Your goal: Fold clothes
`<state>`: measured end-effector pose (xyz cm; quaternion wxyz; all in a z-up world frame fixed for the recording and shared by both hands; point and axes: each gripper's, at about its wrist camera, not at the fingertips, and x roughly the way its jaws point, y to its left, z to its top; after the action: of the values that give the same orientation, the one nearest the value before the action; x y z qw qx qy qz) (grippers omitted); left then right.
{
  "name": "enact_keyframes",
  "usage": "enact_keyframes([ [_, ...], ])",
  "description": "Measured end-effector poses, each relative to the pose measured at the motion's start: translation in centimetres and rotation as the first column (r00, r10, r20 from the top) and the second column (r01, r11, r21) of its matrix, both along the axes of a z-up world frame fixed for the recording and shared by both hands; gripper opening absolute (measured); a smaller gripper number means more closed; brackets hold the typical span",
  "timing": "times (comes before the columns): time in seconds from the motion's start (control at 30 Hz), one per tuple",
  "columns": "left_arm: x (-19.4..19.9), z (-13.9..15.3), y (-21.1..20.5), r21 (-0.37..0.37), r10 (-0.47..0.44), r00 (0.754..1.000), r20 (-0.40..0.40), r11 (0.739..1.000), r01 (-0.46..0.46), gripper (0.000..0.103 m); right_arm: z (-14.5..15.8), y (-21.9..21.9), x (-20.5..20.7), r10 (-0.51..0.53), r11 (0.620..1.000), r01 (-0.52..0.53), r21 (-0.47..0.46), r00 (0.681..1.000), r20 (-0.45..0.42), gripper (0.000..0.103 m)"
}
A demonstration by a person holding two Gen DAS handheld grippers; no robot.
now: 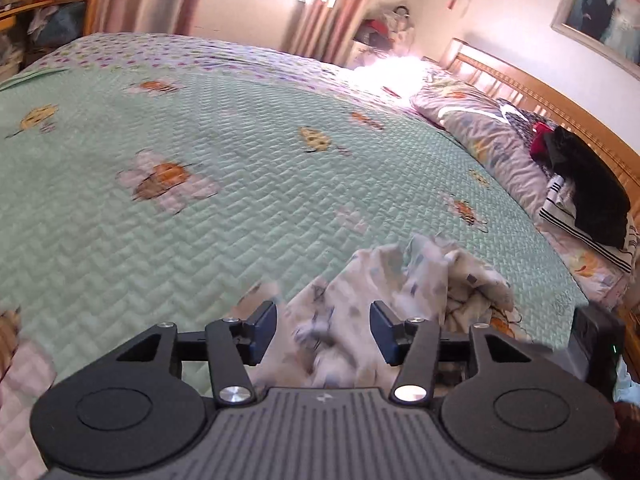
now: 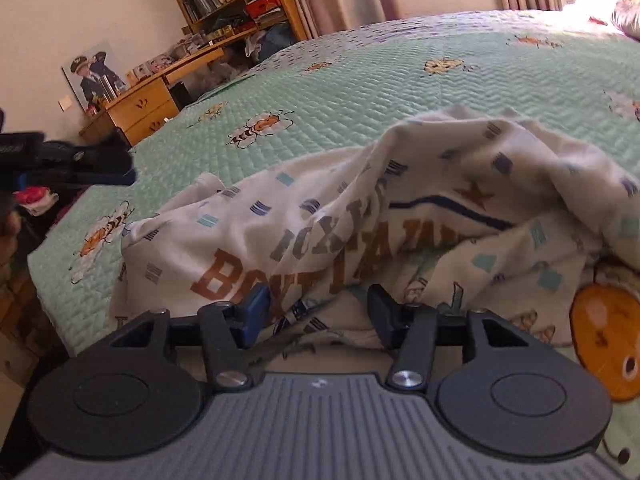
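A crumpled white printed garment [image 2: 360, 216] with brown letters lies on the green quilted bedspread [image 2: 400, 80] near the bed's front edge. In the left wrist view the same garment [image 1: 400, 292] bunches up just ahead of and between the fingers. My left gripper [image 1: 323, 330] is open, with cloth lying between its jaws. My right gripper [image 2: 318, 312] is open at the garment's near hem, with the cloth's edge lying between the jaws. The left gripper [image 2: 72, 160] also shows at the left edge of the right wrist view.
Pillows [image 1: 480, 120] and a pile of dark and striped clothes [image 1: 580, 192] lie along the wooden headboard [image 1: 540, 84]. A wooden desk [image 2: 140, 104] and bookshelf [image 2: 232, 0] stand beyond the bed's far corner. A cartoon-print cloth [image 2: 608, 340] lies at the right.
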<state>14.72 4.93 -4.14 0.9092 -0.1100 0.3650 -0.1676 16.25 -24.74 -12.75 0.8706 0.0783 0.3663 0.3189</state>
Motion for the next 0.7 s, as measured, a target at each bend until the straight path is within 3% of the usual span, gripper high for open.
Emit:
enact_keyframes([
  [0.13, 4.7, -1.0, -3.0, 0.02, -0.057, 0.998, -0.021, 0.998, 0.058, 0.061, -0.1, 0.6, -1.5, 0.021, 0.999, -0.018, -0.046, 0.997, 0.069, 0.057],
  [0.27, 8.4, -2.7, -3.8, 0.015, -0.062, 0.994, -0.089, 0.998, 0.063, 0.061, -0.4, 0.1, -1.3, 0.02, 1.0, -0.019, -0.009, 0.998, 0.061, 0.058],
  [0.33, 9.5, -3.4, -3.8, -0.007, -0.106, 0.989, -0.1, 0.994, 0.106, 0.061, -0.6, -0.5, -1.0, 0.023, 1.0, -0.024, 0.021, 0.999, 0.049, 0.058],
  [0.6, 12.8, -5.8, -5.1, -0.091, -0.288, 0.941, -0.178, 0.957, 0.275, 0.066, -1.0, -0.4, -1.0, 0.028, 0.999, -0.031, 0.043, 0.998, 0.051, 0.058],
  [0.67, 13.3, -6.6, -5.8, -0.081, -0.309, 0.928, -0.207, 0.951, 0.298, 0.062, -1.1, -0.7, -0.9, 0.027, 0.998, -0.029, 0.059, 0.999, 0.046, 0.058],
  [0.7, 13.5, -7.1, -6.3, -0.073, -0.317, 0.922, -0.221, 0.948, 0.309, 0.048, -1.1, -0.8, -0.8, 0.025, 0.997, -0.027, 0.067, 0.999, 0.041, 0.058],
])
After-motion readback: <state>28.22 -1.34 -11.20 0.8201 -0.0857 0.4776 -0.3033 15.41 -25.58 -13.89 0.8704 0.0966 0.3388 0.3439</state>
